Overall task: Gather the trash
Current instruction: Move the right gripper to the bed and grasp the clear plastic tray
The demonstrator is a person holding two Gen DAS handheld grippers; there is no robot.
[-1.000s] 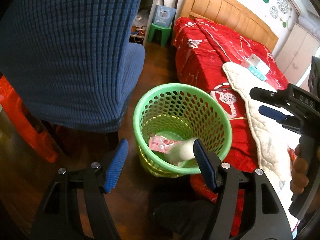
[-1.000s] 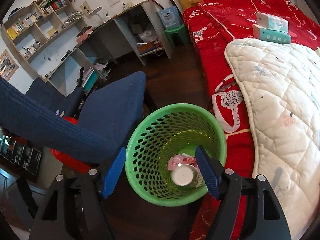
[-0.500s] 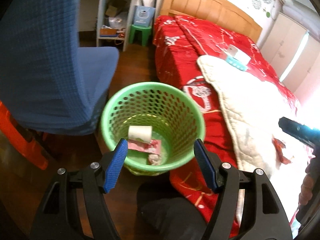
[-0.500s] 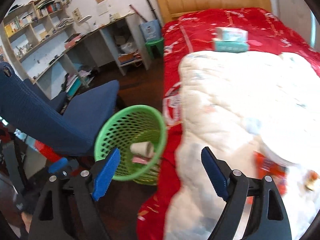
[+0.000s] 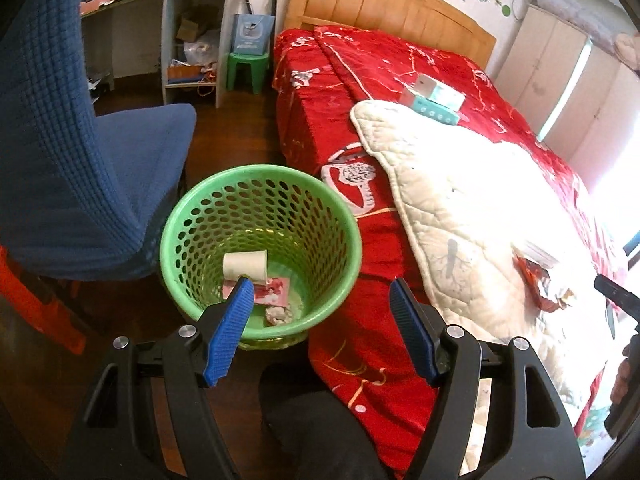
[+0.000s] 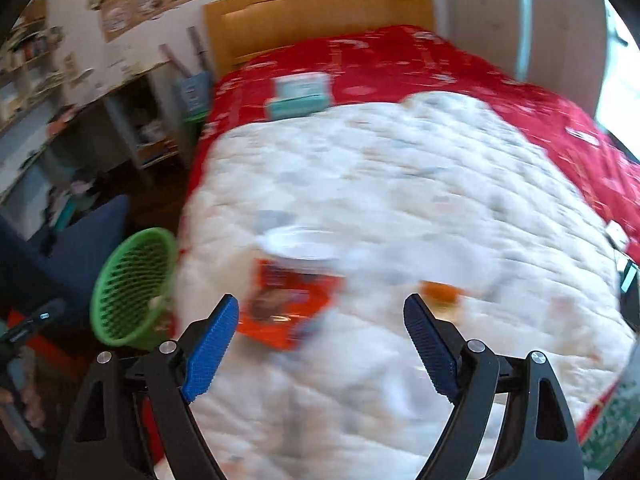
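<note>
Right wrist view: orange wrapper lies just beyond the spread fingers

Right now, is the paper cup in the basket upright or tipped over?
Tipped over. The cup lies on its side at the bottom of the basket, resting on a pink wrapper.

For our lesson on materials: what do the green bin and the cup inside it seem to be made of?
Green bin: looks like moulded plastic, slightly glossy, with even rows of punched holes and a smooth rolled rim. Cup: probably paper, matt off-white with thin walls, lying on its side; thin plastic is possible.
</note>
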